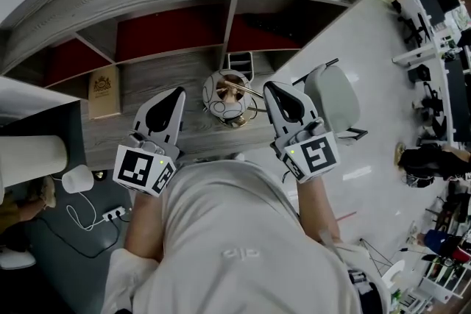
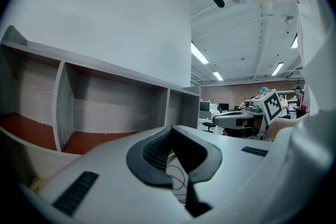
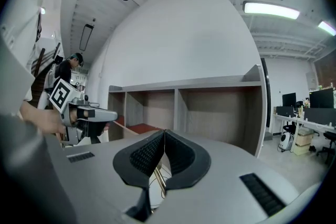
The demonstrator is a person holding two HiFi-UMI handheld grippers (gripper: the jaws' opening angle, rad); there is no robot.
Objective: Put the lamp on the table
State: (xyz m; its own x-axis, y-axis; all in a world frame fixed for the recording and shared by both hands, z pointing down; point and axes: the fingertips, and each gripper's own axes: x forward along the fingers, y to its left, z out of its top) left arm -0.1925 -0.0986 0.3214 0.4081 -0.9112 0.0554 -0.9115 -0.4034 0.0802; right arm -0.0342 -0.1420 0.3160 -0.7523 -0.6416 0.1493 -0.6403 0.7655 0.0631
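Lamp (image 1: 228, 95) peeks through gaps under left tool (image 1: 179, 91) and right tool (image 1: 269, 87), both closed.

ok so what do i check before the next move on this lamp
1. Left gripper jaws open for a grasp: not ok, shut and empty.
2. Right gripper jaws open for a grasp: not ok, shut and empty.
3. Lamp standing on the table, between the two grippers: ok.
4. Gap between the lamp and the black holder behind it: cannot tell.
5. Book well away from the lamp, off to the left: ok.
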